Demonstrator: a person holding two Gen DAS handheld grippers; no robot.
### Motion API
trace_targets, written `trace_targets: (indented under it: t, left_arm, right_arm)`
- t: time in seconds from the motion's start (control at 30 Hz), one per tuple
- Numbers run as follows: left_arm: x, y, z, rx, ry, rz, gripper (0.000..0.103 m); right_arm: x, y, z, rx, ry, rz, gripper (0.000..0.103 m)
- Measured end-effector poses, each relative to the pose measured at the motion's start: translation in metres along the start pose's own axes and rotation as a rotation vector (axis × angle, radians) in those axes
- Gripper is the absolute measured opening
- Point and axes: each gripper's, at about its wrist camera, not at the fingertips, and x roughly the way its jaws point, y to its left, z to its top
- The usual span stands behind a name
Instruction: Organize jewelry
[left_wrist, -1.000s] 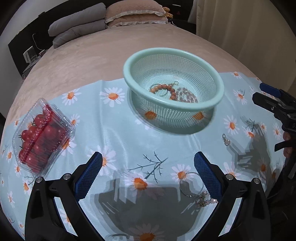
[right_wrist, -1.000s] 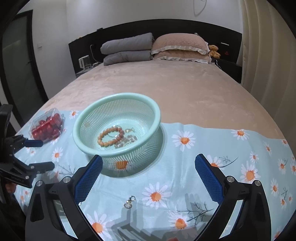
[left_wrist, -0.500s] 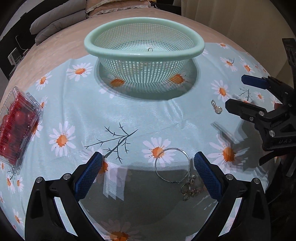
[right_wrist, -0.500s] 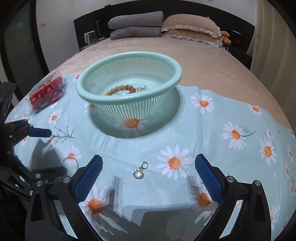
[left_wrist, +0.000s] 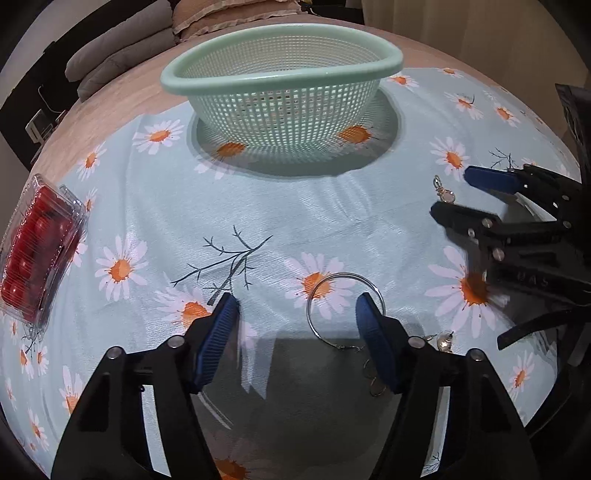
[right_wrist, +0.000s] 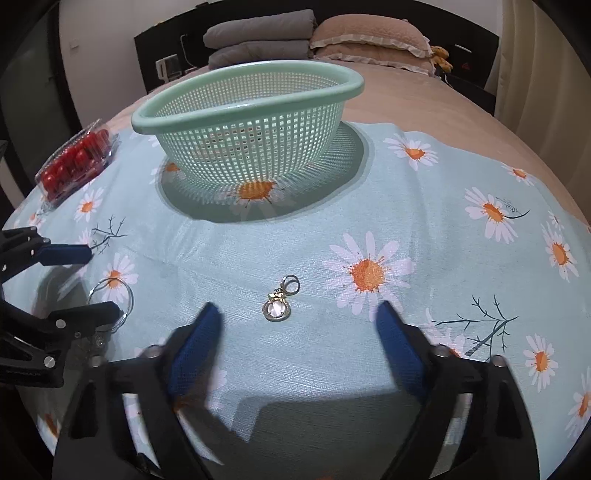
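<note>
A mint-green mesh basket (left_wrist: 280, 70) stands on the daisy-print cloth; its contents are hidden from this low angle. It also shows in the right wrist view (right_wrist: 243, 96). My left gripper (left_wrist: 297, 317) is open, low over the cloth, with a thin silver hoop with a small charm (left_wrist: 345, 306) between its fingers, close to the right one. My right gripper (right_wrist: 299, 325) is open, just short of a small pearl pendant (right_wrist: 279, 304) lying on the cloth. The pendant (left_wrist: 445, 194) and right gripper (left_wrist: 458, 195) show at the right of the left wrist view.
A clear plastic box of cherry tomatoes (left_wrist: 37, 251) lies at the cloth's left edge, also in the right wrist view (right_wrist: 75, 160). Pillows (right_wrist: 258, 42) lie at the bed's head beyond the basket. The cloth (right_wrist: 406, 221) covers the near bed.
Both grippers have dropped low and moved forward toward the cloth. The left gripper's jaws have narrowed around the hoop; the right gripper has closed in on the pendant.
</note>
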Motion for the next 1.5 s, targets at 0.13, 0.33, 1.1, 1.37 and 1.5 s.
trace_targets:
  t: [0.13, 0.33, 1.1, 1.37, 1.5]
  left_arm:
    - [-0.003, -0.011, -0.002, 0.016, 0.002, -0.040, 0.023]
    - [-0.008, -0.018, -0.006, 0.016, 0.006, -0.091, 0.002]
    - [-0.069, 0.016, 0.014, 0.031, -0.111, -0.046, 0.002]
    - [-0.093, 0.028, 0.041, 0.038, -0.176, -0.002, 0.002]
    - [-0.094, 0.032, 0.046, 0.035, -0.180, 0.000, 0.002]
  right_arm:
    - [-0.002, 0.004, 0.001, -0.039, 0.018, 0.017, 0.013]
    - [-0.009, 0.002, 0.002, -0.034, 0.035, 0.069, 0.013]
    - [-0.078, 0.001, 0.033, -0.085, -0.068, 0.054, 0.013]
    - [-0.093, 0.002, 0.055, -0.107, -0.116, 0.055, 0.013]
    - [-0.097, 0.004, 0.060, -0.114, -0.132, 0.059, 0.013]
